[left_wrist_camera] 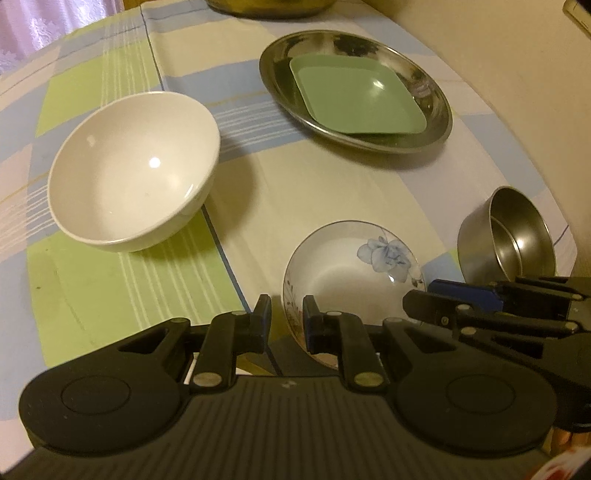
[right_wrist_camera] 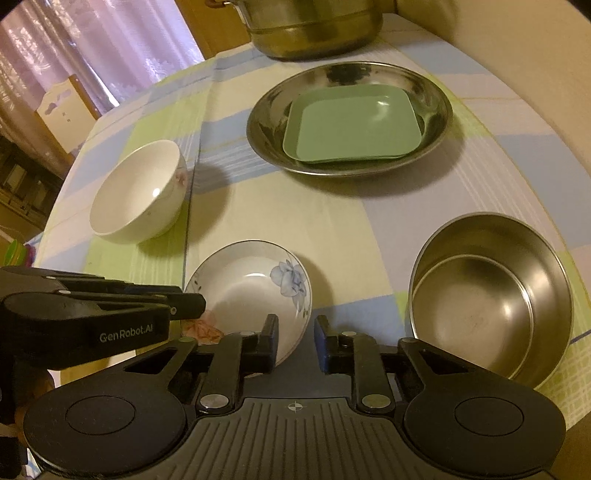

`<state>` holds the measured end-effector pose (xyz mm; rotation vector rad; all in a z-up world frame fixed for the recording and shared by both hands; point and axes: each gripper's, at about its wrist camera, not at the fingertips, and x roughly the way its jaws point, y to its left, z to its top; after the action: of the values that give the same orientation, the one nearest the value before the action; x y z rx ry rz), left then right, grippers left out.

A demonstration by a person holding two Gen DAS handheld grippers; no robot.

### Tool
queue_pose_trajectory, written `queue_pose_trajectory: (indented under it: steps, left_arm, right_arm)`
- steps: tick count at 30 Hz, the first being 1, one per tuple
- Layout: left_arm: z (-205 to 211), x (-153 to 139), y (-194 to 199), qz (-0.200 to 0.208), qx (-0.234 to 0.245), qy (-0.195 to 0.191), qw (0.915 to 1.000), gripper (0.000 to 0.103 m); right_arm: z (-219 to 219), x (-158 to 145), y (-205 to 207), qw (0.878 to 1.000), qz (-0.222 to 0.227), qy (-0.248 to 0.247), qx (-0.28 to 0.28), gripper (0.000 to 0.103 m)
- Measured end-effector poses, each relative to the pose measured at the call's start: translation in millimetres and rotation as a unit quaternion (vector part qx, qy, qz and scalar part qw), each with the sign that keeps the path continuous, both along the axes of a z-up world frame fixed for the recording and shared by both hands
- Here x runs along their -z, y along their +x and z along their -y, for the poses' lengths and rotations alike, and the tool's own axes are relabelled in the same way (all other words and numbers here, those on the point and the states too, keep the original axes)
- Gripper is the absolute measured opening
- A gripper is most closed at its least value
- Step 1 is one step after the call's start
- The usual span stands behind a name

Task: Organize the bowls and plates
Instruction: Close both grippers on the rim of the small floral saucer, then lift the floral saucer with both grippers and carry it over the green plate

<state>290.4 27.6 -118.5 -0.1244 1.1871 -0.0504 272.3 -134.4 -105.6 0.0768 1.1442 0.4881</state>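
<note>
The left tool (left_wrist_camera: 286, 317) has its jaws spread a little, straddling the near rim of the small flowered bowl (left_wrist_camera: 354, 273); the pads stand on either side of the rim with a gap showing, so it does not pinch it. The right tool (right_wrist_camera: 295, 338) is likewise parted, its left pad just against that same bowl's right edge, nothing clamped between the pads. Each tool shows in the other's view, close beside the bowl.

The surface (right_wrist_camera: 295, 218) is covered with a checked cloth in pale green, blue and cream. To the right of the flowered bowl, near the surface's edge, stands a steel bowl (right_wrist_camera: 491, 291) with a second steel bowl nested inside. To the left and farther back sits a white bowl (left_wrist_camera: 133, 170), well apart from the others. At the back lies a round steel plate (right_wrist_camera: 349, 118) carrying a square green plate (right_wrist_camera: 352, 123). Beyond it, a large metal pot (right_wrist_camera: 314, 29) stands at the far edge.

A pinkish curtain (right_wrist_camera: 85, 40) hangs at the left rear; a plain cream wall (left_wrist_camera: 517, 55) runs along the right.
</note>
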Motion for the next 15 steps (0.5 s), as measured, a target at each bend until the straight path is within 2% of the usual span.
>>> queue_pose_trajectory:
  steps: [8,15]
  left_arm:
    - [-0.5,7.2,5.1,-0.007,0.010,-0.010,0.9999,0.015]
    - [2.8,9.2,4.2,-0.001,0.018,-0.007,0.9998,0.015]
  right_arm:
    - [2.1,4.9,2.9,1.000,-0.010,0.004,0.019,0.007]
    - [1.4,5.3,0.9,1.000,-0.002,0.002,0.019,0.007]
